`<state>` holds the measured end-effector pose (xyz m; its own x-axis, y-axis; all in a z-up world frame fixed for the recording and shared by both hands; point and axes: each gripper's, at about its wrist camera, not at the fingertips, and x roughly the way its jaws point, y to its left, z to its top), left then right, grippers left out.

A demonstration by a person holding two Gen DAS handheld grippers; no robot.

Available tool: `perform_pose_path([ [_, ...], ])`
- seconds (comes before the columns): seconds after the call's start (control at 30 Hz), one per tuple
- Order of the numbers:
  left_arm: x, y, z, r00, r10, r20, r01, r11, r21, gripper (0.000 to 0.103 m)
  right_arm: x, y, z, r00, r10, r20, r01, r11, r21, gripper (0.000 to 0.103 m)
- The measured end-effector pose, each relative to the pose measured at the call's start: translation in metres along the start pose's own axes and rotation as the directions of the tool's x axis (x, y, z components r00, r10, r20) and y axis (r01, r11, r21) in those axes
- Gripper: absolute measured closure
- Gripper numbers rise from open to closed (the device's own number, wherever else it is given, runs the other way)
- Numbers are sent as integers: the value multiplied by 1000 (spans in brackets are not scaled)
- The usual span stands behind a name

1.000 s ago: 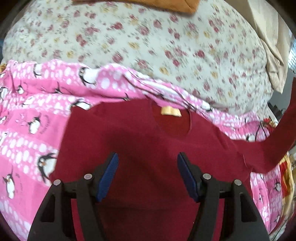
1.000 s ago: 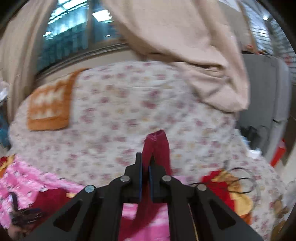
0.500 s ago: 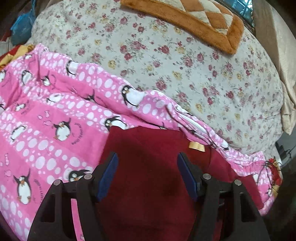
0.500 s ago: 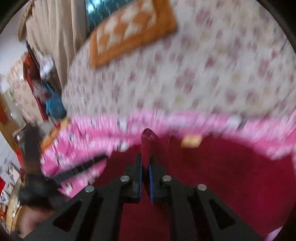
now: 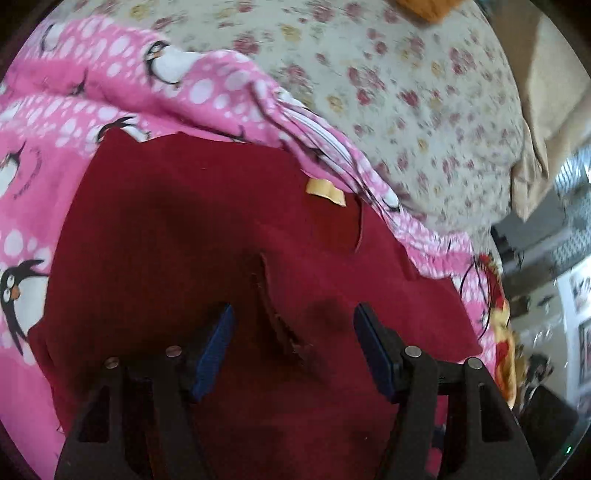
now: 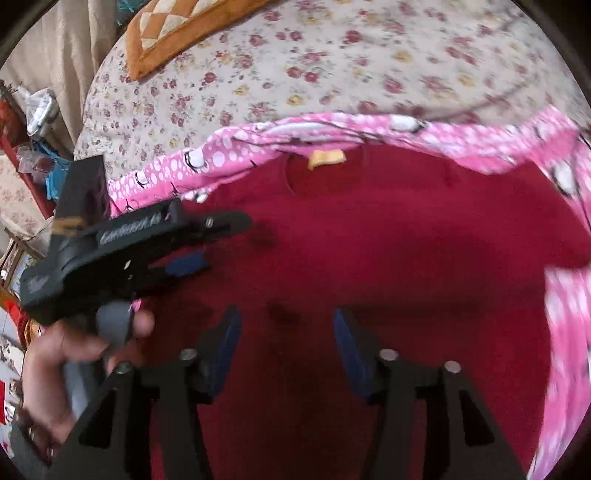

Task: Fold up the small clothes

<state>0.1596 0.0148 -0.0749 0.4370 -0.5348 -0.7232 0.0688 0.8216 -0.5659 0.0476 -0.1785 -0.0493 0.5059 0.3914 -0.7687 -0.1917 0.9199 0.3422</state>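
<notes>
A small dark red top (image 5: 177, 236) lies flat on a pink penguin-print blanket (image 5: 110, 74), its yellow neck label (image 5: 325, 190) at the far side. A sleeve is folded across the body, its cuff edge (image 5: 273, 314) lying between my left fingers. My left gripper (image 5: 291, 343) is open and empty just above the top. My right gripper (image 6: 286, 339) is open and empty over the same red top (image 6: 406, 240). The left gripper (image 6: 207, 243), hand-held, also shows at the left of the right wrist view.
The pink blanket (image 6: 461, 136) lies on a floral bedsheet (image 6: 332, 55). An orange checked cushion (image 6: 177, 33) sits at the far side. A beige curtain (image 5: 546, 110) hangs at the right, with cluttered furniture beyond the bed's edge.
My right gripper has opened and let go of the red sleeve, which now lies folded across the top. My left gripper has moved closer to the top.
</notes>
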Motion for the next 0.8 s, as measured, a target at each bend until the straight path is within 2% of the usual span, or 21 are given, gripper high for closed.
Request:
perform_pose_path([
  [0.07, 3, -5, -4, 1000, 8, -5, -8, 999, 38, 54, 3, -1, -12, 999, -22, -31, 23, 1000, 10, 36],
  [0.13, 2, -7, -4, 1000, 8, -1, -8, 998, 58, 54, 4, 9, -13, 998, -60, -20, 59, 997, -41, 34],
  [0.2, -1, -3, -4, 1000, -22, 12, 22, 999, 41, 58, 10, 18, -12, 996, -82, -30, 79, 992, -97, 27],
  [0.23, -1, 0, -2, 999, -28, 16, 28, 999, 29, 64, 10, 19, -13, 995, -89, -33, 85, 991, -107, 26],
  [0.3, 0, 7, 1, 1000, -9, 20, 9, 1000, 3, 96, 11, 20, -13, 995, -91, -30, 87, 991, -105, 22],
  [0.33, 2, 8, 2, 1000, 13, 19, -13, 1000, 1, 100, 9, 18, -14, 996, -86, -28, 83, 992, -96, 21],
  [0.43, 2, 9, 0, 998, 58, 24, -58, 998, 25, 103, 7, 14, -15, 997, -73, -21, 71, 995, -71, 18],
  [0.5, -6, -1, -2, 995, 82, 54, -86, 993, 77, 103, 7, 13, -15, 998, -68, -17, 67, 996, -62, 16],
  [0.57, -28, -17, -4, 990, 28, 138, -49, 987, 151, 103, 7, 14, -15, 998, -68, -12, 67, 996, -54, 14],
  [0.63, -55, -33, -5, 969, -68, 236, 9, 970, 243, 103, 9, 16, -14, 997, -76, -10, 75, 995, -63, 12],
  [0.7, -80, -38, -6, 934, -128, 333, 24, 954, 298, 103, 12, 21, -16, 995, -98, -9, 97, 991, -90, 9],
  [0.77, -95, -25, -3, 910, -100, 403, -3, 969, 249, 103, 14, 27, -18, 992, -123, -9, 121, 985, -121, 8],
  [0.8, -96, -19, 0, 907, -80, 414, -13, 976, 216, 103, 15, 29, -19, 991, -133, -10, 131, 982, -134, 7],
])
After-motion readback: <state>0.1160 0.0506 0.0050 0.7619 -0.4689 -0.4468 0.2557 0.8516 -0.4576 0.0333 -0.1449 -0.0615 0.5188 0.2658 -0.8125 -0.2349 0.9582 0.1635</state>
